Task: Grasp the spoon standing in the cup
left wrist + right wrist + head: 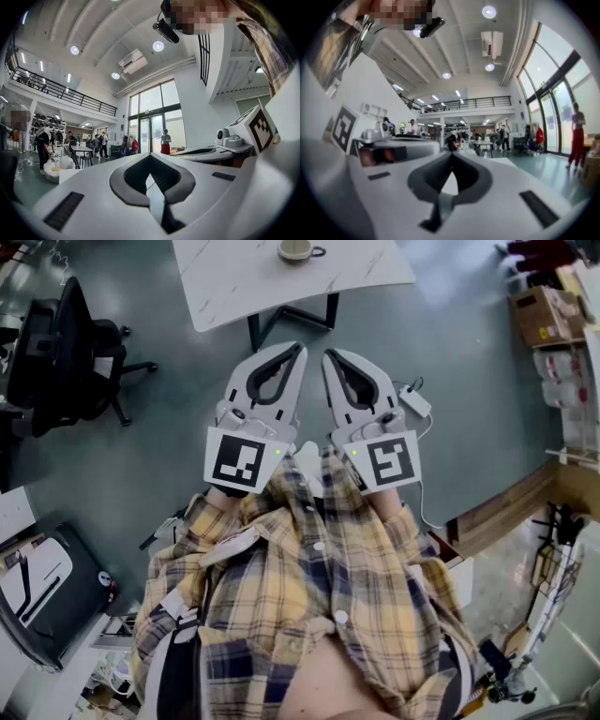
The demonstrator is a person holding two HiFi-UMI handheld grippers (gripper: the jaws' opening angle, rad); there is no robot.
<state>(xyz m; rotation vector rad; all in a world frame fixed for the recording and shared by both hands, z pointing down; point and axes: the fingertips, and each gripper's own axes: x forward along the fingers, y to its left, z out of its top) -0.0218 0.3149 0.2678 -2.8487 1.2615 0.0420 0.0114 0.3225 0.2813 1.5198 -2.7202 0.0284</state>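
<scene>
A beige cup (296,250) stands on the white marble table (244,277) at the top of the head view; I cannot make out a spoon in it. Both grippers are held level in front of the person's plaid shirt, well short of the table. The left gripper (298,348) is shut with nothing between its jaws. Close beside it, the right gripper (330,354) is shut and empty too. In the left gripper view the closed tips (151,155) point into a large hall, and the right gripper view shows the same past its own tips (451,154). Neither gripper view shows the cup.
A black office chair (66,352) stands at the left, with a black case (47,592) on the floor at the lower left. A white power adapter (414,399) with a cable lies right of the grippers. Cardboard boxes (544,315) and shelves line the right side. People stand far off in the hall.
</scene>
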